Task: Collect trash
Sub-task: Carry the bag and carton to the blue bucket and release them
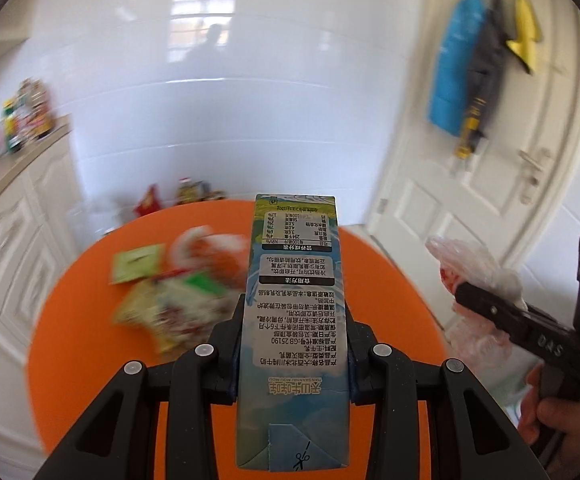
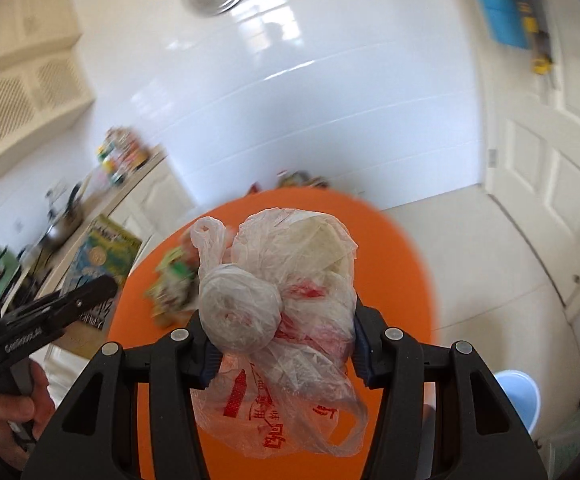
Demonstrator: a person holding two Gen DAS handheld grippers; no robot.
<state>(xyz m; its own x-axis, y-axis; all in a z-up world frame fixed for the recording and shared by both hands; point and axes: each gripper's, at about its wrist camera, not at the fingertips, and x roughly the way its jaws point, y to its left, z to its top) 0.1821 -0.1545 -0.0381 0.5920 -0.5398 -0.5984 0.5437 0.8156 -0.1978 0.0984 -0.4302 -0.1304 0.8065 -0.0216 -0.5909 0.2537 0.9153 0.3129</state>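
Note:
My left gripper (image 1: pixel 292 340) is shut on a tall milk carton (image 1: pixel 296 320) with printed text, held above the round orange table (image 1: pixel 390 300). My right gripper (image 2: pixel 281 344) is shut on a crumpled clear plastic bag (image 2: pixel 290 300) with red print, also above the table (image 2: pixel 394 264). The right gripper (image 1: pixel 474 300) with the bag (image 1: pixel 470 268) shows at the right of the left wrist view. The left gripper (image 2: pixel 101 288) with the carton (image 2: pixel 97 264) shows at the left of the right wrist view. Several snack wrappers (image 1: pixel 169 300) lie blurred on the table, and appear in the right wrist view (image 2: pixel 169 284).
A white cabinet (image 1: pixel 13 224) with packets on its counter stands left. A white door (image 1: pixel 510 140) with hanging items is at the right. A light blue bin (image 2: pixel 518 400) sits on the floor at lower right. More packets (image 1: pixel 185 196) lie beyond the table.

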